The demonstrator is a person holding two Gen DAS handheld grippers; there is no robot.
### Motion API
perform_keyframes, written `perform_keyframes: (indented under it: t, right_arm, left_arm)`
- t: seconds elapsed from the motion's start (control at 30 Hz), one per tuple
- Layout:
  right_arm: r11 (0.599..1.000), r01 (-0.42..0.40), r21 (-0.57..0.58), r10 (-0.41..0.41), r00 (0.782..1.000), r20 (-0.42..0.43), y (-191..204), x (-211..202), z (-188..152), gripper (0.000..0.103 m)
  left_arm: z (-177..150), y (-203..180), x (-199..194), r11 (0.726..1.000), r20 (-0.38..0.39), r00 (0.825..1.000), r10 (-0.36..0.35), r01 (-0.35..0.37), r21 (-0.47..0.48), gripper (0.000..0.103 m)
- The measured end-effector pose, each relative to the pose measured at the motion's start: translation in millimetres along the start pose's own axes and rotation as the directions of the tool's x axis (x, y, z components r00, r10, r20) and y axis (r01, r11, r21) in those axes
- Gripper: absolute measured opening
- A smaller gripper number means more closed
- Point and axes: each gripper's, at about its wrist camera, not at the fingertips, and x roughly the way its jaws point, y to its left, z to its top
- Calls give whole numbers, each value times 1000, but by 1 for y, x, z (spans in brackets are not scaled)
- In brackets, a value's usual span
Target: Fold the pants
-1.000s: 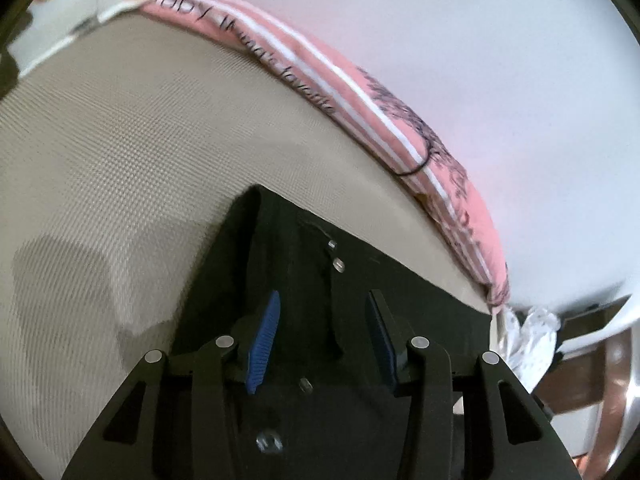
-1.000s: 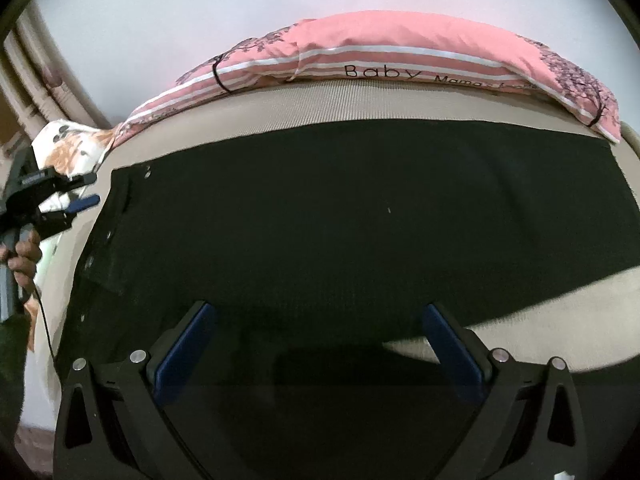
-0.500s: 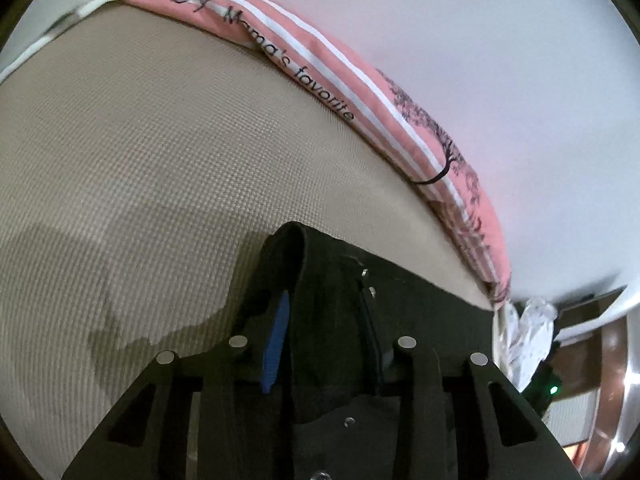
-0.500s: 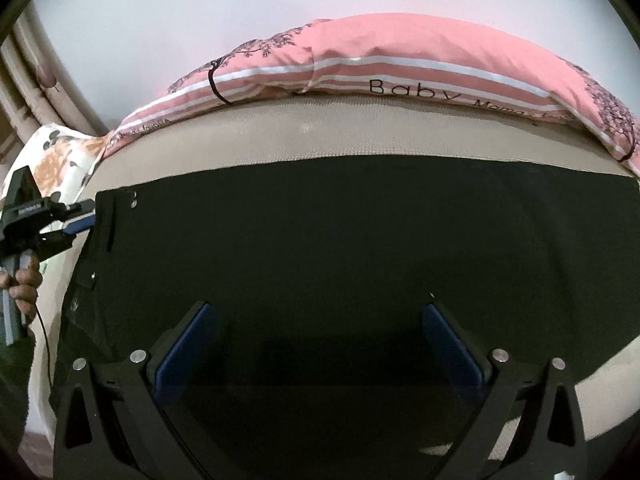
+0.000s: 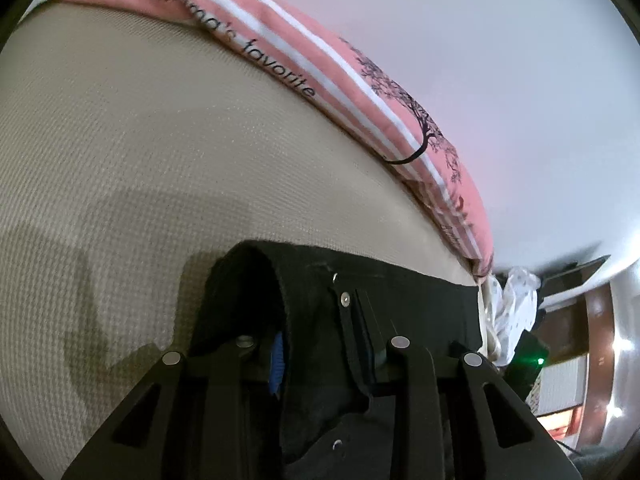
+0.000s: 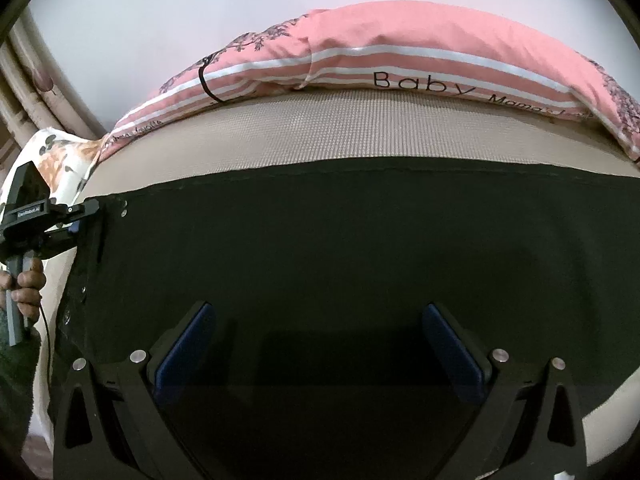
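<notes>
Black pants [image 6: 340,248] lie spread flat across a beige mattress [image 6: 320,136], waistband with metal buttons at the left. My left gripper [image 5: 324,356] is shut on the waistband [image 5: 316,320] near the fly, and the cloth bunches up between its blue pads. It also shows in the right wrist view [image 6: 80,220] at the pants' top left corner, held by a hand. My right gripper [image 6: 320,340] is open wide just above the middle of the pants, with nothing between its pads.
A pink striped pillow [image 6: 400,60] printed "Baby Mama's favorite" lies along the far edge against a white wall. A floral pillow [image 6: 52,156] sits at the left end. White cloth [image 5: 516,300] and dark furniture lie beyond the bed's right end.
My left gripper has closed on the waistband and lifted it so the cloth now folds up. My right gripper has moved further over the pants, still open.
</notes>
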Motion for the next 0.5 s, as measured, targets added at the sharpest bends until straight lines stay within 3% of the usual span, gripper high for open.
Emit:
perform_keyframes:
  t: [0.27,0.3,0.37,0.5]
  right_arm:
    - [1000,-13,-17,13,1000,11,-4,5,14,103]
    - [1000,-7,-25,8,1000,15,-4,5,17,103]
    - [999,-6,-52,6,1000,17,-5,4,24,103]
    - [989,-33,-147,34,999,1,-3,3,44,103]
  left_arm:
    - [7,-7,24,1000,-14,1000,19,-19,5,29]
    - [6,-8,24,999,-11,999,31,-31,15,26]
    - [5,-10,23,998,-2,998,56,-56,19,8]
    - [-1,-19,9,998,51,998,33,-35,44,8]
